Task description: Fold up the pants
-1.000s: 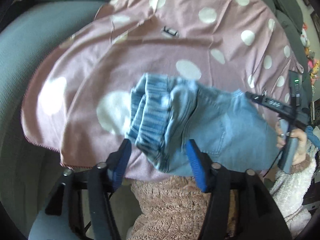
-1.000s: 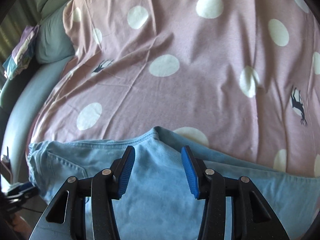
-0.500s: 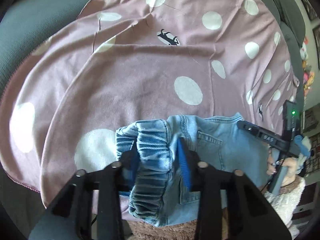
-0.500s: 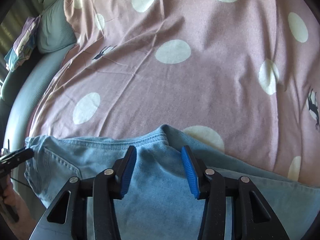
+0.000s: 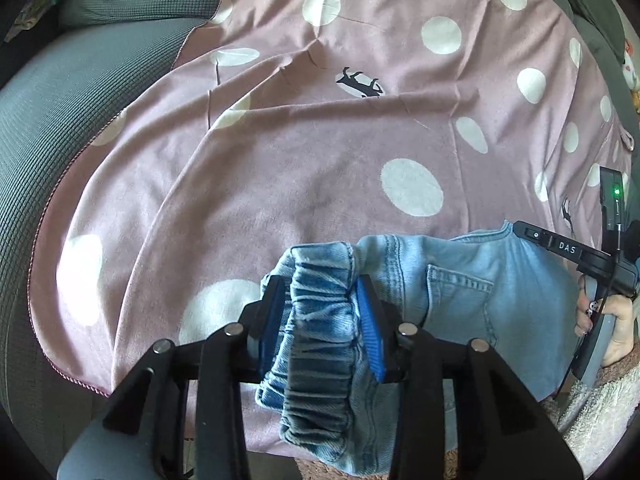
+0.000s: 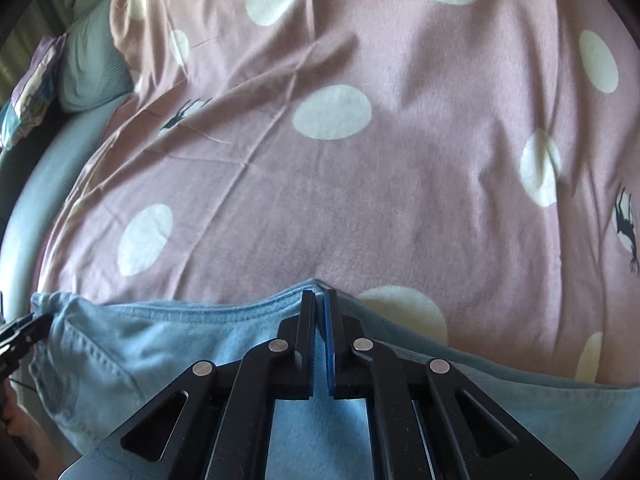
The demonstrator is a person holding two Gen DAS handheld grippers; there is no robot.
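Light blue denim pants (image 5: 460, 292) lie along the near edge of a pink dotted sheet (image 5: 300, 168). My left gripper (image 5: 322, 304) has the bunched elastic waistband (image 5: 320, 344) between its blue pads, which press on it while the jaws are opening slightly. In the right wrist view the pants (image 6: 180, 340) spread across the bottom. My right gripper (image 6: 319, 300) is shut on the pointed fold at their far edge, at the crotch. A hand (image 5: 612, 328) holds that right gripper at the right edge of the left wrist view.
The pink sheet (image 6: 360, 200) with white dots covers a wide soft surface ahead. A grey-green cushion (image 5: 80, 100) borders it on the left, with a pillow (image 6: 92, 68) at the far left. A fluffy sleeve (image 5: 600, 412) is at the lower right.
The left gripper came down and forward and its jaws closed around the bunched waistband. The right gripper's jaws went from open over the denim to shut on the fold.
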